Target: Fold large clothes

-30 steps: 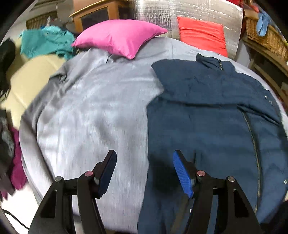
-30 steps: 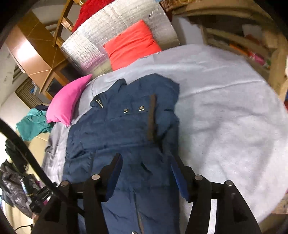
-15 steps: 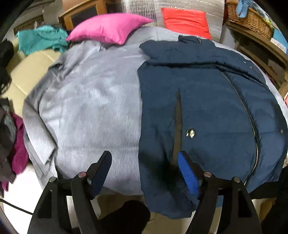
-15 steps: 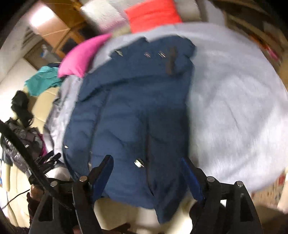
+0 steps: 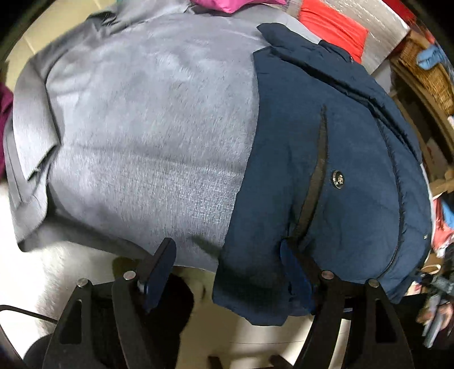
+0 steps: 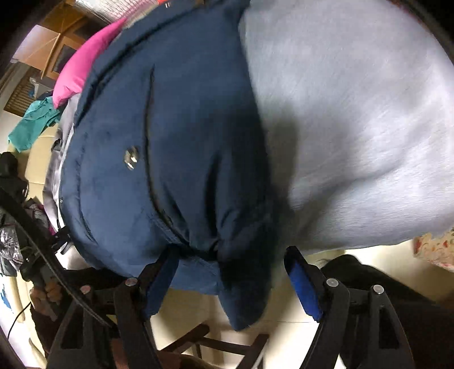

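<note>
A navy padded jacket [image 5: 334, 170] lies on a round table under a grey cloth [image 5: 147, 119]; its hem hangs over the near edge. It fills the left of the right wrist view [image 6: 170, 142]. My left gripper [image 5: 227, 272] is open at the table's near edge, its jaws to either side of the jacket's left hem corner. My right gripper [image 6: 229, 281] is open, its jaws to either side of the jacket's hanging right hem corner. Neither holds anything.
A pink pillow [image 6: 82, 71] and a red cushion [image 5: 332, 25] sit at the far side of the table. A teal garment [image 6: 31, 125] lies on a cream sofa to the left. Wicker baskets [image 5: 434, 73] stand on shelves to the right. A wooden chair frame [image 6: 204, 343] is below the table edge.
Both grippers have drawn back and dropped from over the jacket to the table's near edge, now level with the hanging hem. Both have stayed open.
</note>
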Demonstrator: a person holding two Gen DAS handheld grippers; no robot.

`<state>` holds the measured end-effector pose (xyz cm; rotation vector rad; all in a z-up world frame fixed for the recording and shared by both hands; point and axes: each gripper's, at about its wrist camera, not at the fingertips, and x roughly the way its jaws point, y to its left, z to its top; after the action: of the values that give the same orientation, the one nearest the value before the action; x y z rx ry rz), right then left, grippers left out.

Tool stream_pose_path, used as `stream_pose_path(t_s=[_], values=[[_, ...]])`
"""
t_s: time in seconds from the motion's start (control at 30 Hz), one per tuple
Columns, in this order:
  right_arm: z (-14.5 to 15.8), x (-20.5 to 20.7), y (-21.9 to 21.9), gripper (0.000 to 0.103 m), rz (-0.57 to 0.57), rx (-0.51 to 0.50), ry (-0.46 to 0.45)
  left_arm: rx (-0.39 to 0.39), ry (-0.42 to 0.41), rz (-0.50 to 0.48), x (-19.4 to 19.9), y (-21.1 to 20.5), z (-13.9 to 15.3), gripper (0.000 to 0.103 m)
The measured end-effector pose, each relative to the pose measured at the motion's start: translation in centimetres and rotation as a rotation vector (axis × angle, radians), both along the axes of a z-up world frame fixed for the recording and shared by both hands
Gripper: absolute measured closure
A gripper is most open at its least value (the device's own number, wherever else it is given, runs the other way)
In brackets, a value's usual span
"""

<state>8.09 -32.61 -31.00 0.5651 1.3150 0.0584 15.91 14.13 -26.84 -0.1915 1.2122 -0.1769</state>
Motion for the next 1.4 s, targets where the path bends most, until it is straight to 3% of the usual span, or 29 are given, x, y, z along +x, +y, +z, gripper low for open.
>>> stream_pose_path(t_s=[0.13,0.23,0.3,0.33,0.37,0.53,0.63,0.67,0.87,0.9,0.93,0.97,1.17,1.23,1.3,1.4], values=[[-0.1,-0.2,0.5,0.022,0.008,-0.036,-0.01,-0.021,0.01,-0.011,-0.2,-0.2,-0.6,0.027],[0.4,-0.8,0.8,0.039,0.02,-0.046,-0.021,-0.021,0.004,-0.068,-0.8,-1.3,-0.8,0.028],[0.9,-1.3,1.3,0.06,0.049,-0.088,-0.018,-0.023,-0.004,-0.103,-1.2,-2.0,-0.8,0.038],[1.2,-1.5,1.6,0.063,0.065,-0.12,-0.012,-0.026,-0.002,-0.114,-1.4,-2.2,-0.9,0.05],[1.3,-1.7,1.9,0.067,0.079,-0.138,-0.008,-0.018,0.002,-0.121,-1.4,-2.3,-1.1,0.052],[1.5,-2.1,1.2,0.067,0.065,-0.113,0.006,-0.015,0.005,-0.075,-1.5,-1.6,-1.2,0.052],[1.7,-1.7,0.2,0.066,0.03,-0.095,0.021,0.033,0.001,-0.043,-1.3,-1.3,-1.2,0.031],[1.9,-1.7,-0.2,0.065,0.019,-0.092,0.023,0.044,-0.002,-0.036,-1.3,-1.2,-1.3,0.029],[3.6,-2.3,-2.9,0.062,-0.056,-0.07,-0.042,0.059,-0.037,-0.1,-1.7,-2.7,-1.3,0.033],[3.5,-1.8,-3.3,0.062,-0.065,-0.06,-0.049,0.042,-0.038,-0.11,-1.8,-2.9,-1.4,0.038],[3.4,-1.9,-3.5,0.062,-0.072,-0.05,-0.054,-0.002,-0.029,-0.121,-1.8,-2.9,-1.5,0.055],[3.2,-1.8,-3.6,0.06,-0.078,-0.046,-0.061,-0.04,-0.021,-0.124,-1.7,-3.0,-1.5,0.06],[2.8,-2.5,-1.4,0.062,0.004,-0.033,-0.08,-0.052,-0.021,-0.126,-1.8,-3.1,-1.5,0.06],[3.4,-2.7,-0.2,0.068,0.099,-0.037,-0.095,-0.044,-0.015,-0.117,-1.7,-2.8,-1.7,0.053],[3.7,-2.8,0.6,0.068,0.16,-0.062,-0.104,-0.029,-0.003,-0.098,-1.3,-2.6,-1.7,0.045],[2.6,-2.0,0.1,0.065,0.12,-0.045,-0.067,-0.057,0.006,-0.097,-1.3,-2.5,-1.8,0.047]])
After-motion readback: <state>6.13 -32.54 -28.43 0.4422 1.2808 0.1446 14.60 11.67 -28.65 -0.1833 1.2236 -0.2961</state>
